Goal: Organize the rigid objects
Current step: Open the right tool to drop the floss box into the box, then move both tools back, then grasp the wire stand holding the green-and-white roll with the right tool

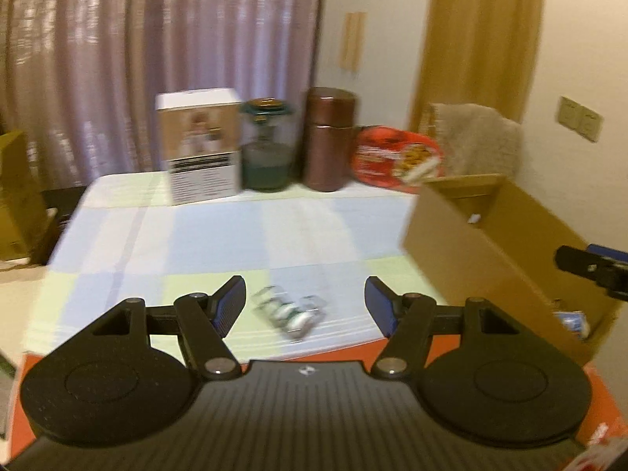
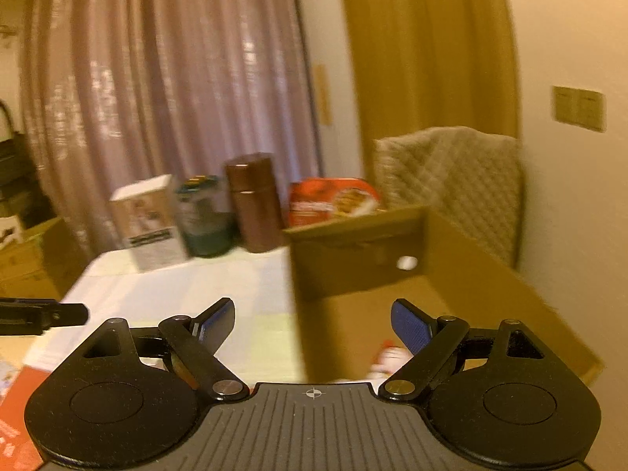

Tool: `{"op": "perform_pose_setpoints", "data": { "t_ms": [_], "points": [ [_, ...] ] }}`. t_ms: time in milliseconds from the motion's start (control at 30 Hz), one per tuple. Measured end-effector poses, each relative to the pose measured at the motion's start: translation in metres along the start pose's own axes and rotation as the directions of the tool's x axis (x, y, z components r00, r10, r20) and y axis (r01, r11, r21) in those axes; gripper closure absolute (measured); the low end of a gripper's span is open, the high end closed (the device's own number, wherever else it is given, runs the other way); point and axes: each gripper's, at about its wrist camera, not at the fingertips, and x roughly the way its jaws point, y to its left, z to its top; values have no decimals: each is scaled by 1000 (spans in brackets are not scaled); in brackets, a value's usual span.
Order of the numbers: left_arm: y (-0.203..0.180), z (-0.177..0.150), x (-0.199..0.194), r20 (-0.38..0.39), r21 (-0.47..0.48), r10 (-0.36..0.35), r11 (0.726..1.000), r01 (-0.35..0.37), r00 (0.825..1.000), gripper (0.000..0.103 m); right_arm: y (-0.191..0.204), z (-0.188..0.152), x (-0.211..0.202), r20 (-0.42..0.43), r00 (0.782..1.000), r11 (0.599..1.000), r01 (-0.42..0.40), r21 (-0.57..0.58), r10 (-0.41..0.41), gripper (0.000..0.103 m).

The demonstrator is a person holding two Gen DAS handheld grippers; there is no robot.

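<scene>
My left tool (image 1: 304, 306) gapes empty, blister pack (image 1: 289, 312) dead ahead at 12 (long axis toward 4); right tool (image 2: 312, 325) open too.

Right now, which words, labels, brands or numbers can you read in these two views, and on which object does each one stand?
None can be read.
White box: dark printed band, too blurred.
Red tin: white lettering, too blurred.
Blister pack: print too blurred.
Left tool: small white emblem on its body, no letters.
Right tool: crosshair mark on its body, no text.
</scene>
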Motion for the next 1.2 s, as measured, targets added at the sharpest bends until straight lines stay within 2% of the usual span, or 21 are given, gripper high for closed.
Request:
{"op": "perform_pose_setpoints", "data": {
  "t_ms": [167, 400, 567, 867, 1200],
  "points": [
    [38, -12, -7, -14, -26, 67, 997, -67, 998, 41, 40, -7, 22, -78, 989, 992, -125, -24, 123, 19],
    [64, -27, 1, -29, 5, 113, 994, -113, 993, 41, 84, -28, 67, -215, 943, 953, -281, -112, 253, 19],
    [70, -32, 17, -43, 7, 100, 995, -100, 994, 40, 100, -48, 102, -283, 911, 919, -357, -170, 301, 19],
    [83, -44, 55, -76, -11, 87, 996, -89, 993, 40, 99, -65, 166, -303, 890, 895, -406, -183, 342, 19],
    [85, -56, 90, -84, -8, 119, 993, -120, 989, 40, 106, -81, 208, -309, 872, 857, -457, -237, 380, 19]
  ]
}}
